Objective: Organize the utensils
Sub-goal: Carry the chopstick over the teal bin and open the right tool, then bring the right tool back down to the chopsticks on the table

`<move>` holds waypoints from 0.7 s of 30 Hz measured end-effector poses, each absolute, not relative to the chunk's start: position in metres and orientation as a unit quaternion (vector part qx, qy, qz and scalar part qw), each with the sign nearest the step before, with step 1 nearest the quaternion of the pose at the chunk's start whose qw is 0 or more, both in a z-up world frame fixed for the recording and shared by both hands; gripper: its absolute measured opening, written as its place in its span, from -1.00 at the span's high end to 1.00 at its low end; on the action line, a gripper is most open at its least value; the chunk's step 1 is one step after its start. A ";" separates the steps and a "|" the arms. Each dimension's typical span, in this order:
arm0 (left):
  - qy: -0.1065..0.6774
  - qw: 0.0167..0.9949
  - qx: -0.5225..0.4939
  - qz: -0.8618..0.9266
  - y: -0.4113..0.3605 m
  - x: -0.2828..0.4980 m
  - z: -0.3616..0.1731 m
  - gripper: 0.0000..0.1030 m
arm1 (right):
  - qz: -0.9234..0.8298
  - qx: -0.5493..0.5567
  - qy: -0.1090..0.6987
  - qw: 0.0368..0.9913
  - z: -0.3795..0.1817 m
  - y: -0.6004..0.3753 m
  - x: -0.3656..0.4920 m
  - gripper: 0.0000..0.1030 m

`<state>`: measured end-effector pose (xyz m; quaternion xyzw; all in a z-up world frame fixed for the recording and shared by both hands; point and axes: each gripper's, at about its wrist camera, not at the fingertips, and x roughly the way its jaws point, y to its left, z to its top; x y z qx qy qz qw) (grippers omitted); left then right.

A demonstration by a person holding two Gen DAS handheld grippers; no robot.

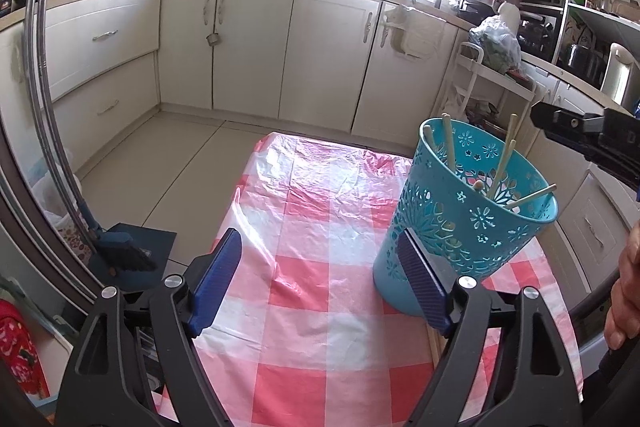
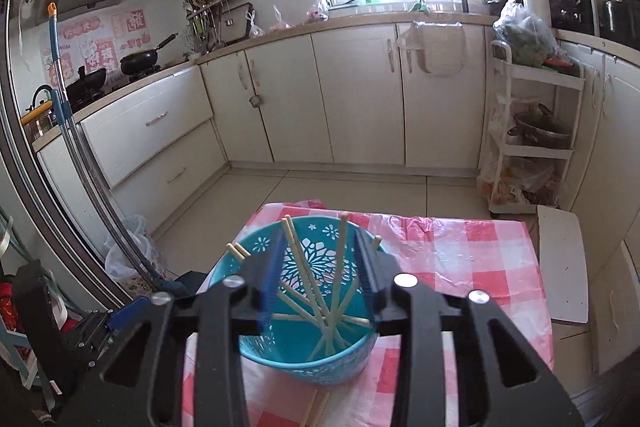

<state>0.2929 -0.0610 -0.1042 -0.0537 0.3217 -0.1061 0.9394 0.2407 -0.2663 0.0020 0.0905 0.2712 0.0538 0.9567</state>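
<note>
Chopsticks [image 2: 316, 291] stand loose in the teal basket [image 1: 460, 227] on the bench [image 1: 304, 267], more lying beside its base. Light, stiff, slick sticks; best pinched mid-shaft. Left tongs [image 1: 320, 279] wide, empty; right tongs [image 2: 320, 275] part-open over the rim, gripping nothing.

The turquoise perforated plastic basket [image 1: 472, 211] stands on the right of the pink-and-white checked plastic tablecloth [image 1: 312, 211]; the cloth's left and far parts lie bare. Pale wooden chopsticks [image 2: 320, 291] crisscross inside the basket and crowd its mouth.
</note>
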 end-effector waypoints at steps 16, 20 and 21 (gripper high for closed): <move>0.343 0.934 -0.027 -0.097 -0.067 0.292 -0.117 -0.56 | 0.044 0.117 0.430 0.894 -0.137 -0.244 0.163 0.46; 0.351 0.931 -0.027 -0.098 -0.067 0.294 -0.121 -0.57 | 0.039 0.111 0.441 0.890 -0.146 -0.240 0.166 0.46; 0.352 0.930 -0.027 -0.098 -0.067 0.294 -0.122 -0.58 | 0.038 0.108 0.443 0.889 -0.149 -0.238 0.166 0.46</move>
